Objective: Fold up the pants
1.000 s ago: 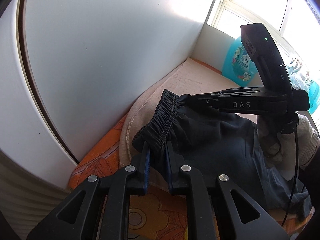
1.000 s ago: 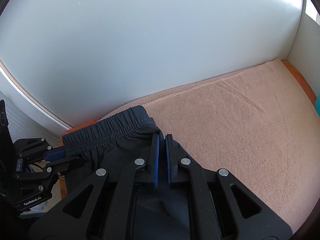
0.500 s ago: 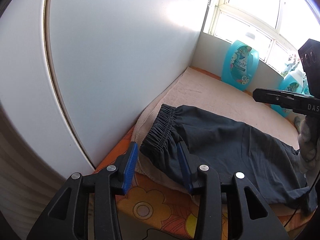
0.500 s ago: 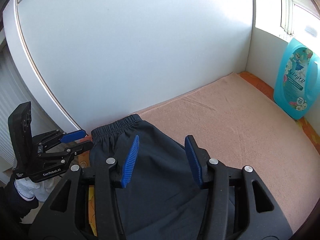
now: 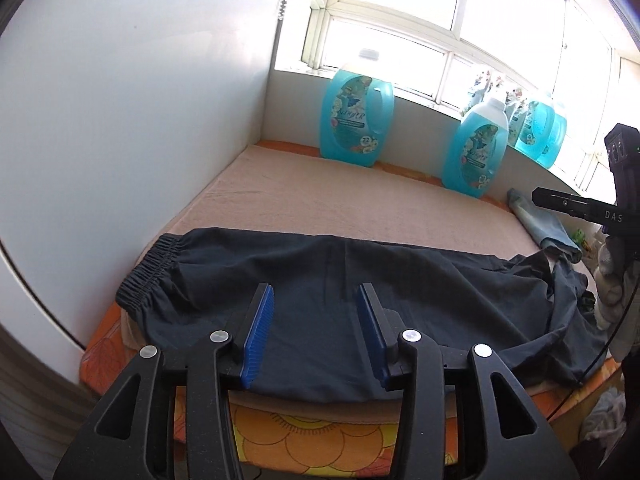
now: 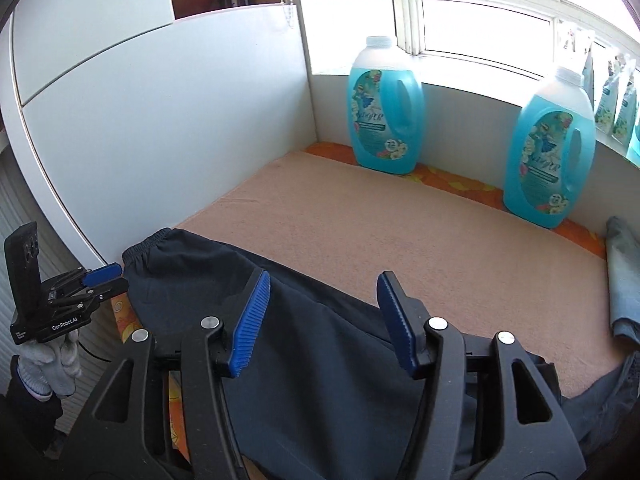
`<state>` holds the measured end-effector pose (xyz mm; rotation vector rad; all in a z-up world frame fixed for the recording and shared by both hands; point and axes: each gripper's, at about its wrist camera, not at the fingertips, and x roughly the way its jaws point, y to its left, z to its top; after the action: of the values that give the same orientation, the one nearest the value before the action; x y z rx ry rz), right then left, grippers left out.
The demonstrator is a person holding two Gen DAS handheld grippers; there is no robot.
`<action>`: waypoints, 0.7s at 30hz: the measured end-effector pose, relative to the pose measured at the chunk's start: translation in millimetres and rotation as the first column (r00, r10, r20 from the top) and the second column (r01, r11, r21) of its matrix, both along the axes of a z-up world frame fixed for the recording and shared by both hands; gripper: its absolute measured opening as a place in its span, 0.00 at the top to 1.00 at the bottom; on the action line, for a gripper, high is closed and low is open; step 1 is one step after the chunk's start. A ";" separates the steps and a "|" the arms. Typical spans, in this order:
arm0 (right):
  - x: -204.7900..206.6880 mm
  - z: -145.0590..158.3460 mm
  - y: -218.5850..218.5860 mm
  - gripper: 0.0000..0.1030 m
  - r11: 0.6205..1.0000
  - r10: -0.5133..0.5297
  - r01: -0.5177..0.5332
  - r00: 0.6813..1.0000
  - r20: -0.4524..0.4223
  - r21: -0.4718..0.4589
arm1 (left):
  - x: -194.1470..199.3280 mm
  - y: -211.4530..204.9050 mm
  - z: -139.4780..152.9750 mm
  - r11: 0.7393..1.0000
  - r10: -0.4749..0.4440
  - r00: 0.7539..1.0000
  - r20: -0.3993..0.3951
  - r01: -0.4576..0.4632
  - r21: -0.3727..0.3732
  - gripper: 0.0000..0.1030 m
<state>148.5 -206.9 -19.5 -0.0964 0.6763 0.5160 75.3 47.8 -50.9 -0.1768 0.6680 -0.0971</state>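
Presently, item one: dark pants, laid lengthwise across the peach towel that covers the tabletop, elastic waistband at the end nearest the white side panel, leg ends rumpled and spilling over the opposite edge beside a gloved hand. Item two: our left claw, released, its jaws having just been opening; the blue pads stand apart above the upper part of the garment with no cloth pinched between them. Item three: our right claw, likewise released and having just been opening, wider than the left, hovering over the middle of the pants and gripping nothing. Item four: two blue detergent bottles standing along the window wall, well apart from the garment; a pale blue folded cloth at the far edge of the towel. Step in hand, as we judge it: the pants lie spread flat and let go, so the laying-out is done and no cross fold shows yet. The next move, we reckon, calls for carrying both claws toward the crumpled leg ends, closing on the cloth there, lifting it clear of the edge and bringing it over toward the waistband, keeping the edges lined up so the layers sit square.
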 end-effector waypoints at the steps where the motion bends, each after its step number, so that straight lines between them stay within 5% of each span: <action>1: -3.6 2.3 -15.7 0.34 0.999 -0.037 0.037 0.999 0.004 -0.002 | 2.6 -9.9 0.6 1.000 -0.031 1.000 -0.001 0.031 -0.003 0.60; 9: -7.7 5.1 -136.1 0.28 0.958 -0.288 0.288 0.958 -0.020 0.007 | 19.6 -96.0 3.9 0.955 -0.295 0.955 -0.019 0.295 -0.016 0.53; 21: 18.0 -6.7 -295.4 0.28 0.819 -0.566 0.574 0.812 -0.141 0.016 | 30.4 -213.1 -12.7 0.792 -0.610 0.786 -0.100 0.601 -0.107 0.51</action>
<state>166.5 -502.3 -26.2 0.1978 0.7761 -0.0454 105.7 -165.3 -63.6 -0.0263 0.8351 -0.7424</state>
